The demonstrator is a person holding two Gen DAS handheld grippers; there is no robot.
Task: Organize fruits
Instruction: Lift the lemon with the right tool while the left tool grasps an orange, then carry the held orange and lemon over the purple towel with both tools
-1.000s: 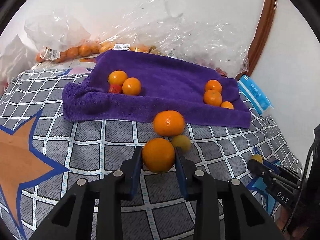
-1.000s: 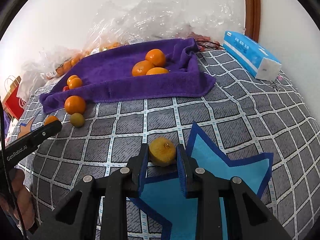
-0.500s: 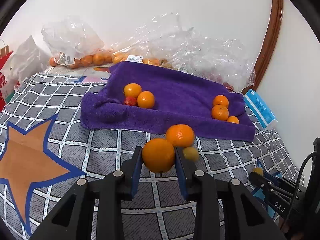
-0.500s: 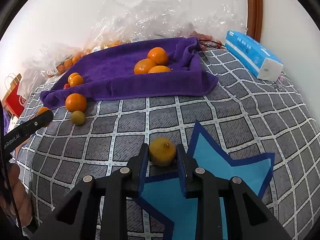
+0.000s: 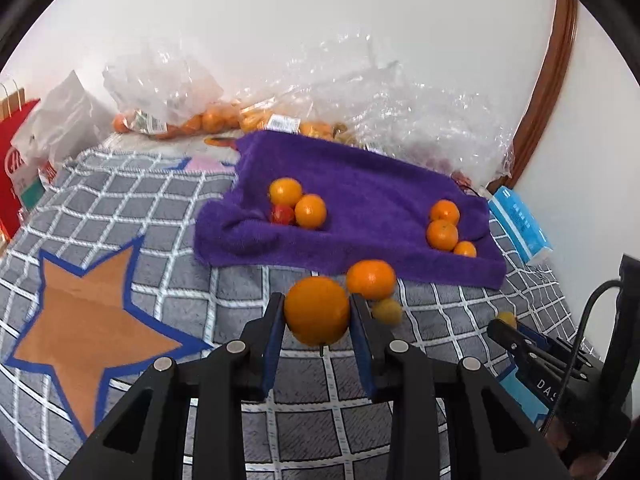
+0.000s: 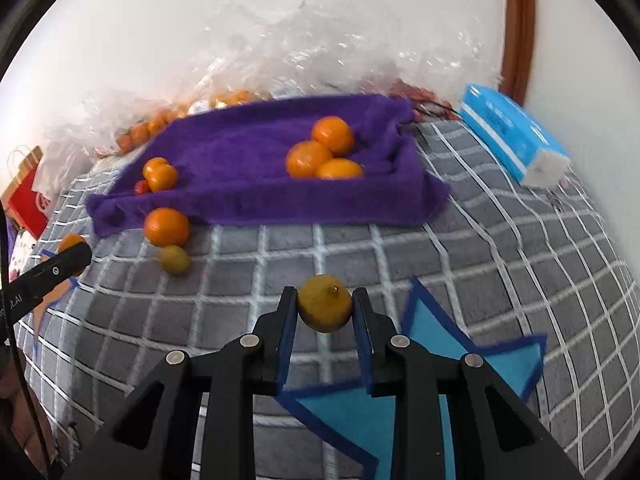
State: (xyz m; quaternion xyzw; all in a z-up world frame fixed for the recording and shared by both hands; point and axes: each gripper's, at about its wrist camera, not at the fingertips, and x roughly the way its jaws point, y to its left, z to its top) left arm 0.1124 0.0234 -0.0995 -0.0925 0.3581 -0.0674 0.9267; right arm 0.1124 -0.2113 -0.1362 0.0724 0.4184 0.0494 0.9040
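Note:
My left gripper is shut on an orange and holds it above the checked cover. My right gripper is shut on a yellow-green citrus, also lifted. A purple towel lies ahead with two oranges and a red fruit on its left and three oranges on its right. One orange and a small yellowish fruit lie on the cover by the towel's near edge; the orange also shows in the right wrist view.
Clear plastic bags of oranges lie against the wall behind the towel. A blue tissue pack sits at the right. A red paper bag stands at the far left. The grey checked cover has star patches.
Both grippers have lifted and drawn back with their fruit, so the towel looks farther in the left view. The right view has swung and is blurred.

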